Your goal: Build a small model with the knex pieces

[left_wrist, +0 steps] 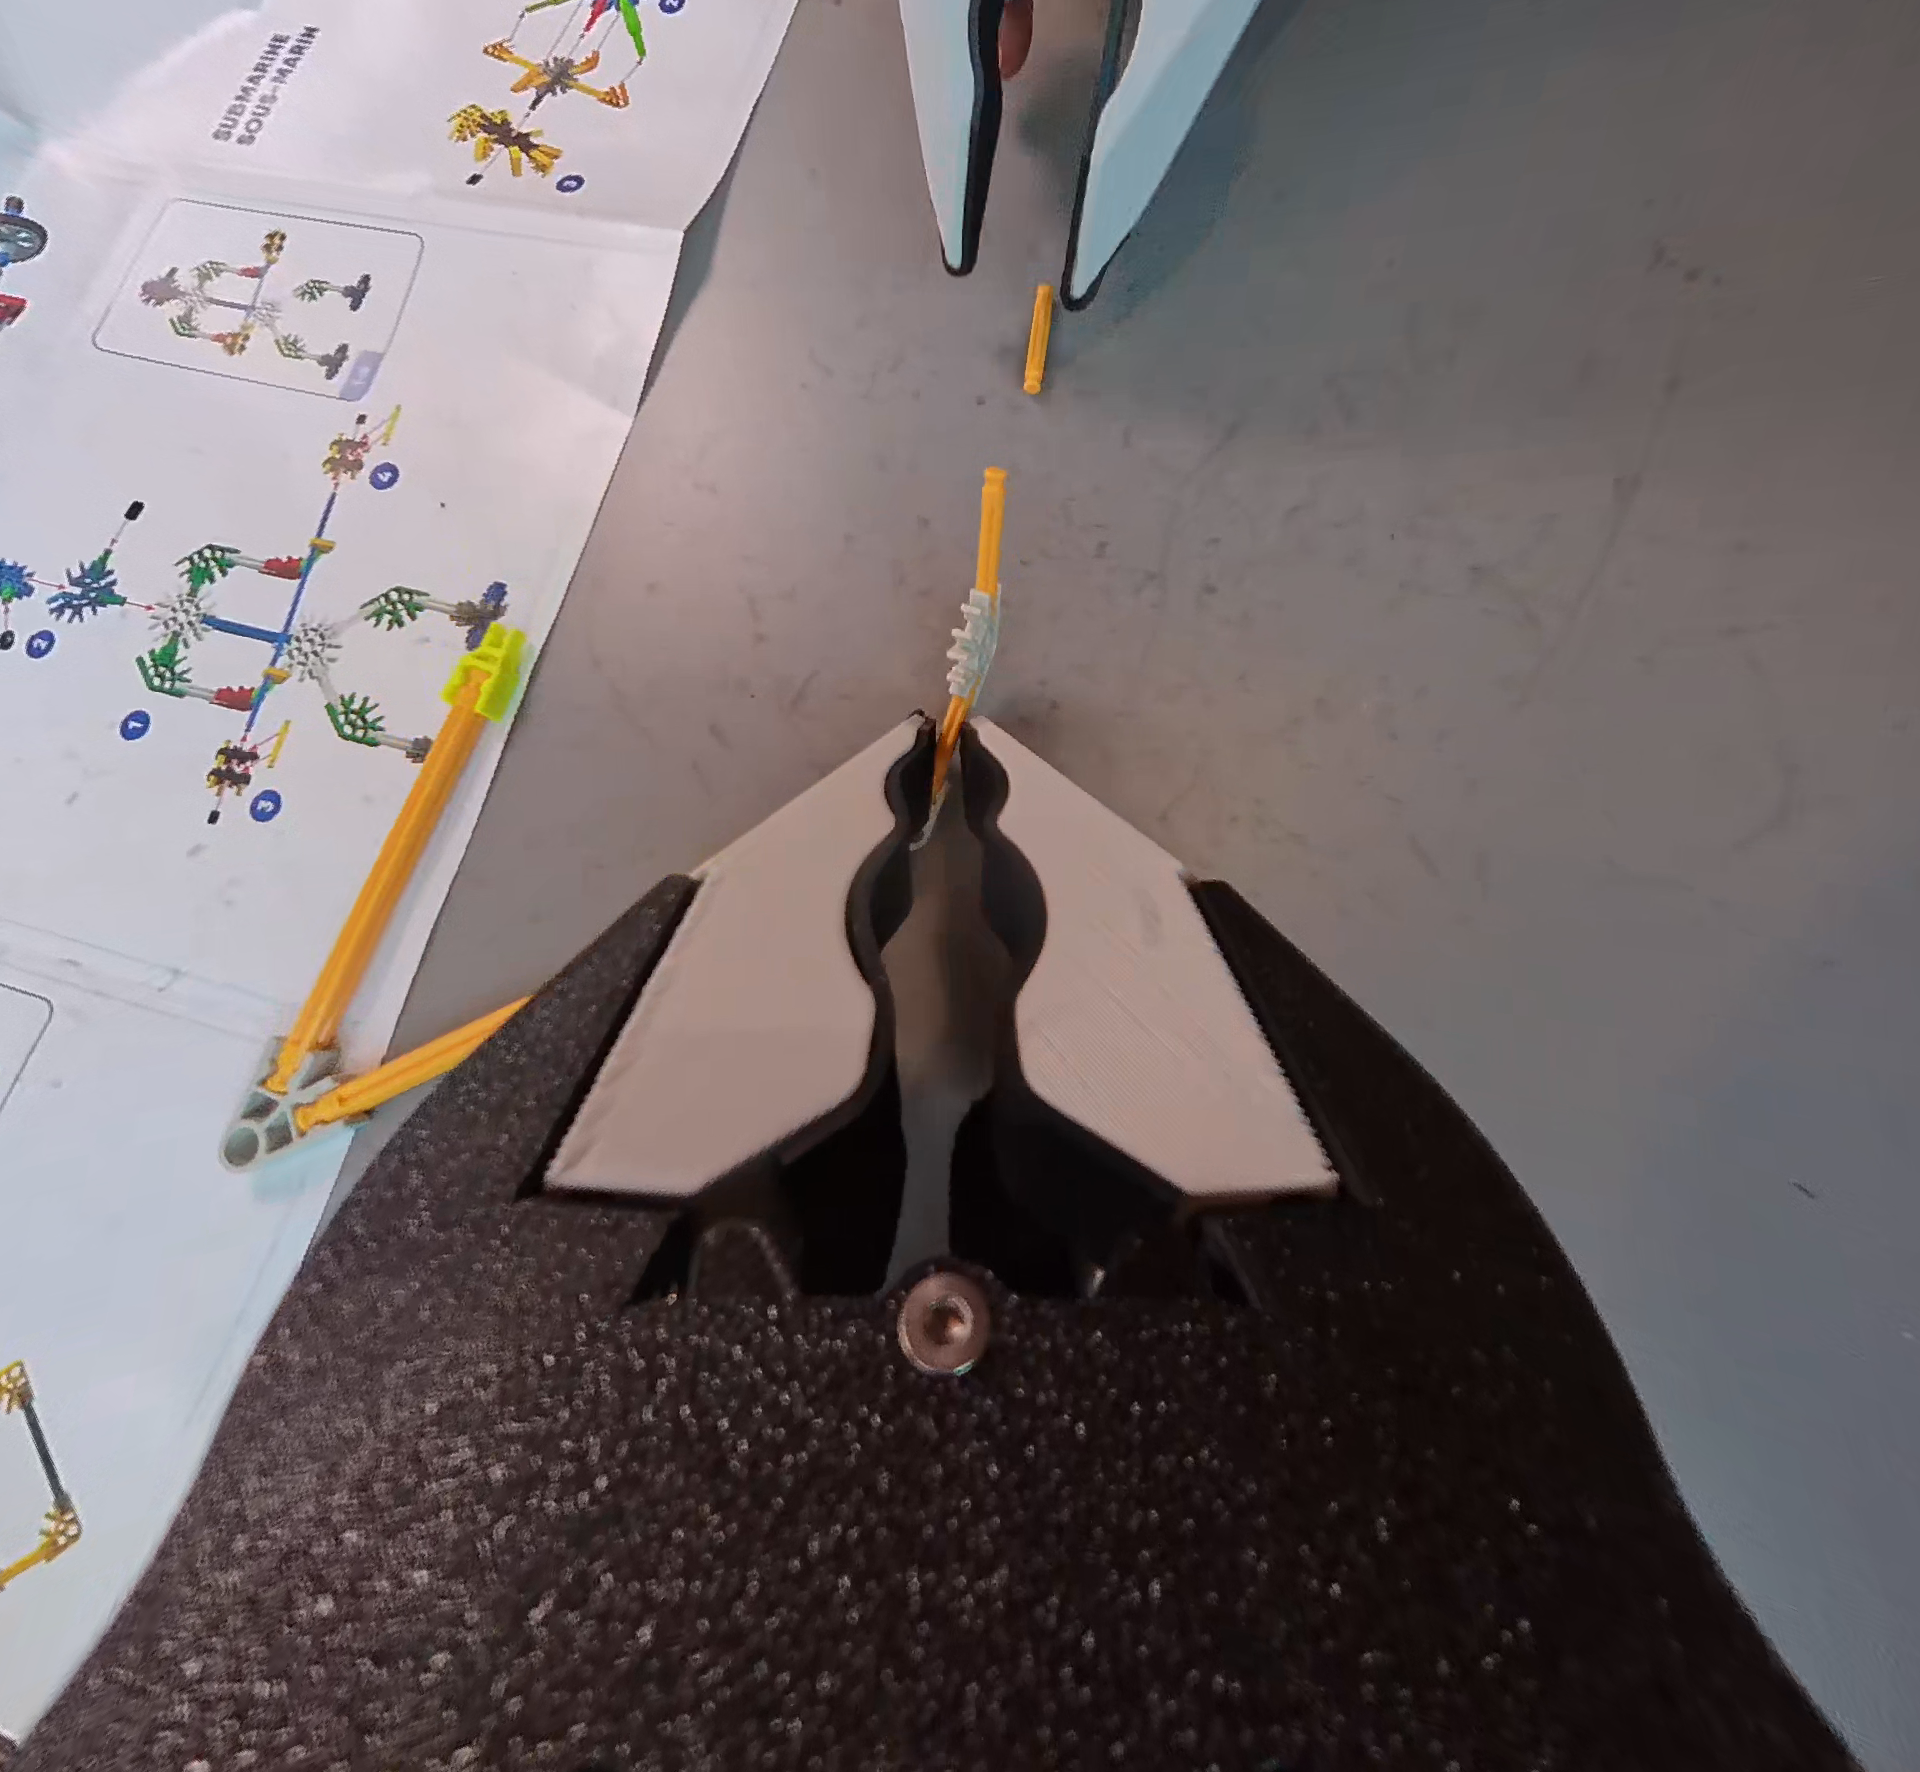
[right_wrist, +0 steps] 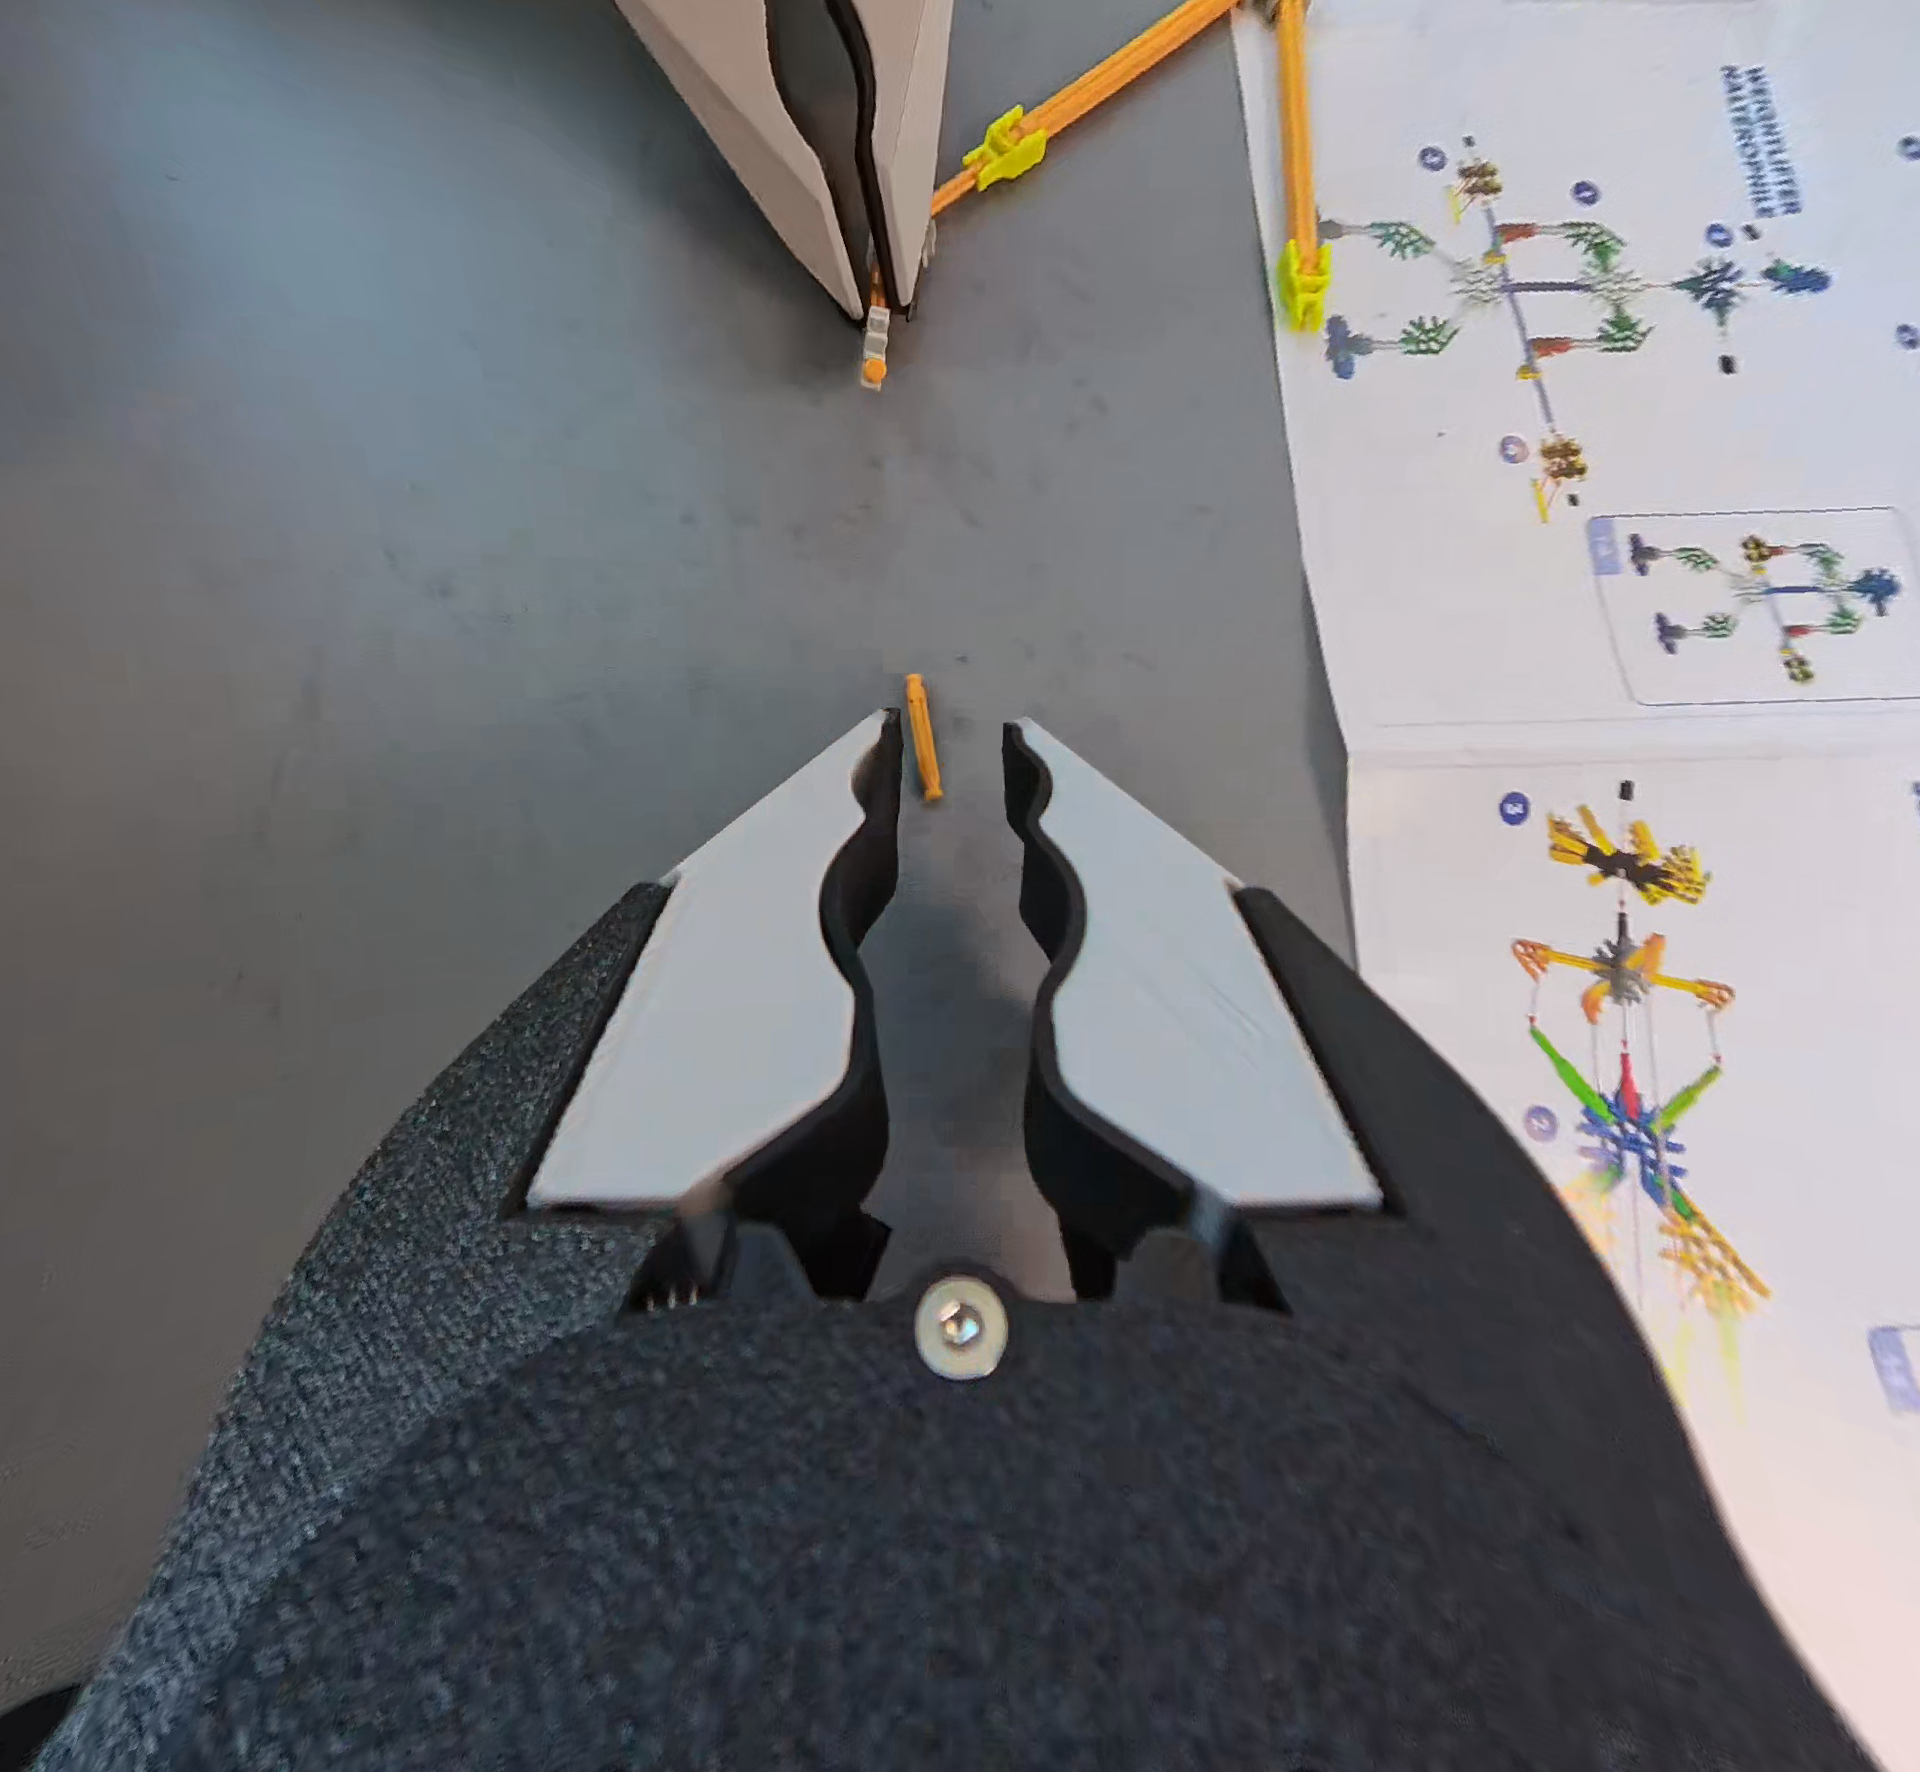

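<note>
My left gripper (left_wrist: 943, 730) is pinching an orange rod (left_wrist: 982, 569) right at its tips, the jaws pressed together around it. The rod's near end is swallowed between the black pads, so I cannot see how far in it goes. A white toothed connector (left_wrist: 975, 644) sits on the rod just past the tips, and the rod's far end sticks out free above the grey table (left_wrist: 1455, 579). In the right wrist view this same rod points almost straight at the camera, so only its end and the connector show.

My right gripper (right_wrist: 951, 723) is spread, holding nothing. A short orange rod (right_wrist: 922, 735) lies on the table between its tips, closer to the left finger; whether it touches that finger I cannot tell. In the left wrist view the rod lies just beyond the tips.

Off to the side, a V of two long orange rods (left_wrist: 384, 881) joined at a grey connector (left_wrist: 275, 1114) lies partly on an instruction sheet (left_wrist: 312, 164). One arm ends in a lime clip (left_wrist: 488, 673); the other arm is cut off behind my left gripper's body in that view. The right wrist view shows it bears a second lime clip (right_wrist: 1003, 148) and runs behind the left fingers.

The sheet's far edges run out of both pictures, and its drawings are blurred in the right wrist view.
</note>
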### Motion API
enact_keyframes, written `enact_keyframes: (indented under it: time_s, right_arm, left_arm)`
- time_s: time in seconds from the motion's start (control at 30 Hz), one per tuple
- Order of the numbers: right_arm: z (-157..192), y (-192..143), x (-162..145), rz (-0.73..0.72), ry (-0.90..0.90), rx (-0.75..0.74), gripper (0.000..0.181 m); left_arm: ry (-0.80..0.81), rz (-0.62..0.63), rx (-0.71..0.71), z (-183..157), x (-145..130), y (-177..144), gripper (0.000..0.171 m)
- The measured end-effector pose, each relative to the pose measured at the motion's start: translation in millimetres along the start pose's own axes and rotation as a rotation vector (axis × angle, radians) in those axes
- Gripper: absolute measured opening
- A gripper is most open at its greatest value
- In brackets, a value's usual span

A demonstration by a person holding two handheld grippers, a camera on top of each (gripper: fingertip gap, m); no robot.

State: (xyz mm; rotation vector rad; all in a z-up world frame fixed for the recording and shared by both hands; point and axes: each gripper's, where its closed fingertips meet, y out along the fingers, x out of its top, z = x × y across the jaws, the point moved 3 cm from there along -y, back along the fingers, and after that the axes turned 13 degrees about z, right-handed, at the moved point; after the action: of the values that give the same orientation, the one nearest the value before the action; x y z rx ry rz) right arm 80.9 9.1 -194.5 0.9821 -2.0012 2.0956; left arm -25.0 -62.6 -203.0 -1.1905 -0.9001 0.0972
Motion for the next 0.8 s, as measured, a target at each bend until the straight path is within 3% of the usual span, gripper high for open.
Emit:
enact_keyframes:
  time_s: [0.13, 0.23, 0.3, 0.37, 0.43, 0.5, 0.57, 0.63, 0.7, 0.73, 0.8]
  right_arm:
    - [7.5, 8.8, 0.1, 0.077, -0.028, 0.033, 0.002]
    - [7.8, 6.3, -1.8, 0.107, -0.046, 0.029, 0.001]
    - [-5.8, -11.5, 0.6, 0.032, -0.004, -0.037, 0.001]
    - [-40.4, -55.5, 4.2, -0.124, 0.114, -0.223, 0.001]
    - [-84.3, -120.6, -10.8, -0.263, 0.270, -0.536, 0.001]
    - [-117.3, -182.7, -53.7, -0.298, 0.461, -0.842, 0.002]
    - [-135.5, -221.8, -109.1, -0.223, 0.624, -1.064, 0.002]
    - [-145.1, -237.1, -159.0, -0.094, 0.734, -1.190, 0.003]
    - [-149.3, -239.2, -186.4, -0.024, 0.787, -1.233, 0.015]
    - [-149.4, -238.1, -186.9, -0.031, 0.786, -1.227, 0.020]
    - [-145.6, -232.4, -157.2, -0.122, 0.688, -1.182, 0.021]
  left_arm:
    - [0.001, -0.015, -0.005, -1.1, 1.6, -0.9, 0.004]
    - [0.002, -0.012, -0.011, -3.2, 1.0, 1.0, 0.004]
    - [0.004, -0.014, -0.020, -5.7, 1.3, 1.3, 0.004]
    - [0.000, -0.024, -0.030, -7.9, 3.1, 0.5, 0.004]
    - [-0.005, -0.043, -0.050, -10.6, 6.4, -0.8, 0.004]
    - [-0.015, -0.061, -0.069, -12.3, 10.0, -1.7, 0.004]
    - [-0.021, -0.082, -0.095, -15.1, 13.8, -2.1, 0.004]
    - [-0.024, -0.100, -0.114, -17.8, 17.2, -2.4, 0.003]
    - [-0.024, -0.113, -0.124, -19.6, 19.8, -2.8, 0.003]
    - [-0.025, -0.117, -0.129, -20.5, 20.7, -2.9, 0.003]
    - [-0.025, -0.126, -0.135, -21.4, 21.9, -3.6, 0.003]
